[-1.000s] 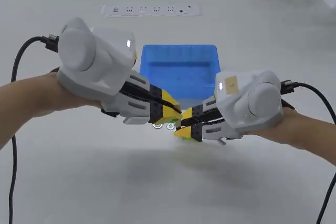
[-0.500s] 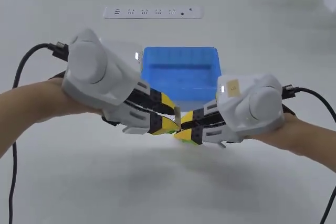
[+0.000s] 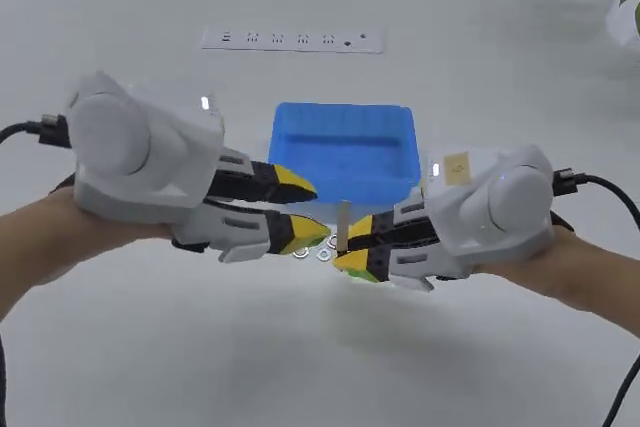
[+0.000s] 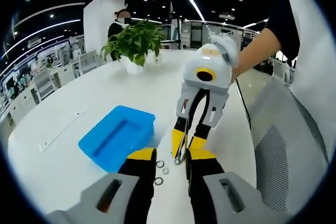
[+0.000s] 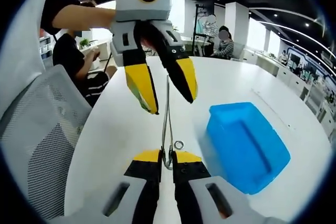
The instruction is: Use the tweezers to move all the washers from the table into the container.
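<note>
Right gripper [image 5: 166, 158]: clamped on the butt end of the tweezers [image 5: 167, 119], whose long axis pointed at the left gripper [image 3: 318, 213].
Left gripper: jaws wide, astride the tweezers.
Washers [image 4: 159, 164]: on the worktop, beside the container [image 3: 345, 152].

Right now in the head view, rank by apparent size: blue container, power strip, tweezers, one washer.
1. blue container
2. power strip: longer but thin, and farther off, so this ranking is unsure
3. tweezers: visible part only
4. washer
</note>
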Motion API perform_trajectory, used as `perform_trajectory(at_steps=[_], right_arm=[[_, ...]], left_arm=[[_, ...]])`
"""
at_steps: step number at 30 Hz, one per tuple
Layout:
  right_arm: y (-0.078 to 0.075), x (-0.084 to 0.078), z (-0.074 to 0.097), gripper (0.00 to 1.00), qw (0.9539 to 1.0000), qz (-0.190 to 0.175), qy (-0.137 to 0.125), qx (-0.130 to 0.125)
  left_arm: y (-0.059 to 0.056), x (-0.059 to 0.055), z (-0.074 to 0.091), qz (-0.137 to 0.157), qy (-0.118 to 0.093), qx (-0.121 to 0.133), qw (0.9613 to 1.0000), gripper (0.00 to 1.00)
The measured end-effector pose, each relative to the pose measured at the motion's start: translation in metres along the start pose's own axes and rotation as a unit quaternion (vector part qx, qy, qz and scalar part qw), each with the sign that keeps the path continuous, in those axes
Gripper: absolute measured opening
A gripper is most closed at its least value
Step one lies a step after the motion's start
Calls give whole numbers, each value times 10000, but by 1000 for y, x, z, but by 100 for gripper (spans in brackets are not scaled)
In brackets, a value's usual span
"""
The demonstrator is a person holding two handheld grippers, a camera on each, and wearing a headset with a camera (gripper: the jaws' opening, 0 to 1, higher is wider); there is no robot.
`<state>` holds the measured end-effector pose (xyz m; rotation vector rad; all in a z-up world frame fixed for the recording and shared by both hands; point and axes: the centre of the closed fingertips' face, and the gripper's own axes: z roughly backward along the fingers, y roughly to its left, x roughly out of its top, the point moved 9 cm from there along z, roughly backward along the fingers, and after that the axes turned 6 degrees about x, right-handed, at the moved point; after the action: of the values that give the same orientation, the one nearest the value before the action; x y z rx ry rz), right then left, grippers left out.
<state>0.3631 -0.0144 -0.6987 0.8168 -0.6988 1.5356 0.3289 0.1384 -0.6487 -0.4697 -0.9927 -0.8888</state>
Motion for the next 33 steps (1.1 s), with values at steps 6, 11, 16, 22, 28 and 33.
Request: perform_trajectory(at_steps=[6, 11, 16, 22, 28, 33], right_arm=[[-4, 21, 19, 8, 9996, 200, -94, -194], [-20, 45, 37, 8, 9980, 322, -296, -450], [-36, 66, 49, 8, 9961, 457, -389, -645], [-57, 79, 52, 8, 9947, 619, -404, -711], [-81, 74, 40, 9, 9951, 599, -290, -734], [-100, 57, 25, 9, 9956, 525, -31, -770]], left_arm=[[-11, -29, 28, 412, 4, 344, 9986, 34], [-14, -39, 51, 776, -301, 735, 9938, 45], [-15, -41, 67, 904, -563, 1019, 9891, 55], [-18, -42, 79, 1007, -781, 1102, 9857, 64], [-20, -36, 84, 1296, -1399, 1071, 9758, 80], [-18, -42, 77, 1426, -1364, 1177, 9732, 99]])
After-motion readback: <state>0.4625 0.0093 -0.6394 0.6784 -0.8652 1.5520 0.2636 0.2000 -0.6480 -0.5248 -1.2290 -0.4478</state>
